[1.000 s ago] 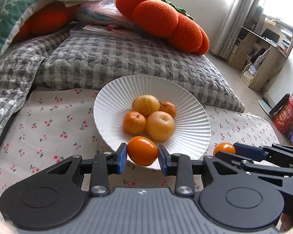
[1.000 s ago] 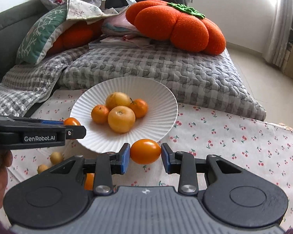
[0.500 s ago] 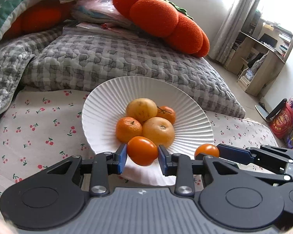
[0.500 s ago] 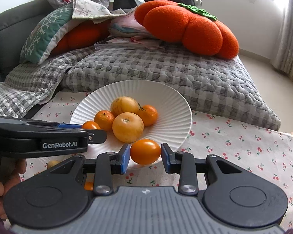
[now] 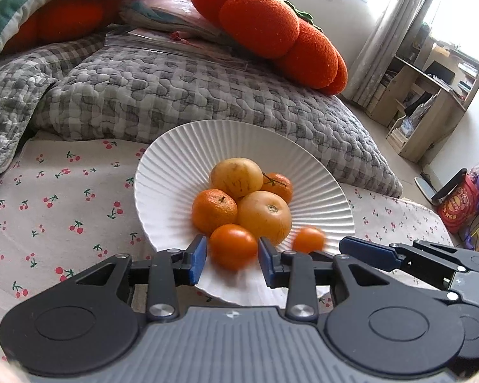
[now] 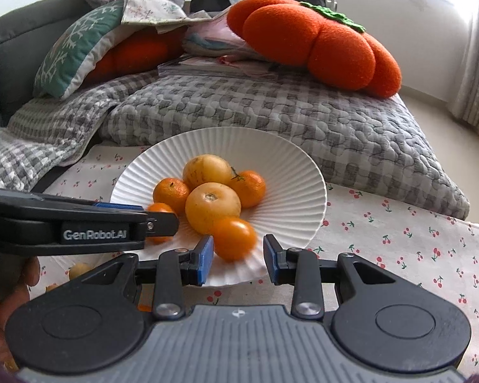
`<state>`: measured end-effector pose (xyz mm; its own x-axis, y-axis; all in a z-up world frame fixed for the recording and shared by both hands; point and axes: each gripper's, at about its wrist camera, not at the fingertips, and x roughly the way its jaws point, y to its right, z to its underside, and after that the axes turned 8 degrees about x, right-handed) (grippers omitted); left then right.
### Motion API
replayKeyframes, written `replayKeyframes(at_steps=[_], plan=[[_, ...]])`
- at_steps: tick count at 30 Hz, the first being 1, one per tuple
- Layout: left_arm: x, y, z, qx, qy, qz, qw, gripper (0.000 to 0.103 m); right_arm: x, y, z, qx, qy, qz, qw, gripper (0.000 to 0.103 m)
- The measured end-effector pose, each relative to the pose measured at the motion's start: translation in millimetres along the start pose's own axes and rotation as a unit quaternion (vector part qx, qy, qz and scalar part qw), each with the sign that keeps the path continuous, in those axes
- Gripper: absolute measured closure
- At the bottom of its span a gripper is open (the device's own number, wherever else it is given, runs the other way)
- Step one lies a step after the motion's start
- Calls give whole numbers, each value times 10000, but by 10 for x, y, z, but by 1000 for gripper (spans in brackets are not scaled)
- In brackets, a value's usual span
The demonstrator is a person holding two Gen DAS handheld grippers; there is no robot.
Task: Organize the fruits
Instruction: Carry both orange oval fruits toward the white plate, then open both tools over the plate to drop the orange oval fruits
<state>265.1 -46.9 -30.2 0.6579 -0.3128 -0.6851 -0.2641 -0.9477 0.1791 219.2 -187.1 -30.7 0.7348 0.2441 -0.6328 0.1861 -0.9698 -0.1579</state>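
Observation:
A white ribbed plate [image 5: 175, 166] [image 6: 290, 166] holds two yellow fruits and two mandarins. Over its near rim my left gripper [image 5: 232, 257] stands slightly open. A small orange tomato [image 5: 233, 245] lies blurred between the blue pads, with thin gaps on both sides. My right gripper [image 6: 238, 257] is open too, and its orange tomato [image 6: 234, 238] has slipped ahead of the pads. That tomato is blurred and touches the front yellow fruit [image 6: 212, 212]. It also shows beyond the right gripper's fingertip as a blurred tomato [image 5: 308, 239]. The left gripper's finger [image 6: 118, 223] half hides the left tomato [image 6: 159, 208].
The plate sits on a cherry-print cloth [image 5: 64, 210]. A grey quilted cushion [image 5: 191, 95] and an orange pumpkin pillow [image 6: 319, 44] lie behind it. Small fruits [image 6: 79, 269] lie on the cloth at lower left. A hand [image 6: 12, 290] holds the left gripper. Shelves [image 5: 431, 102] stand far right.
Both grippers moved forward and down over the plate's near rim with their tomatoes. The tomatoes were pinched before; now both are blurred and loose of the pads, the right one ahead of its jaws.

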Motion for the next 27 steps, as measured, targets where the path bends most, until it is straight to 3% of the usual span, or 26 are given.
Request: replayKeyframes(at_steps=[6,13,20,27], plan=[[-120,-72,-57,-308,16,235,9992,71,-31,30,3,142,-33,139,9998,71],[-336,-137,-92,-532,40,295,9981,71,-217,111,-63,613,27,-22,9981,71],[-557,-121,-38,-367,-52,97,9993,70,-452,69,-62,872,76,-295,9957,70],[-828,-195,77,-519,23,118,9986,70,-718,-29,7,809,-33,-447,9957,70]])
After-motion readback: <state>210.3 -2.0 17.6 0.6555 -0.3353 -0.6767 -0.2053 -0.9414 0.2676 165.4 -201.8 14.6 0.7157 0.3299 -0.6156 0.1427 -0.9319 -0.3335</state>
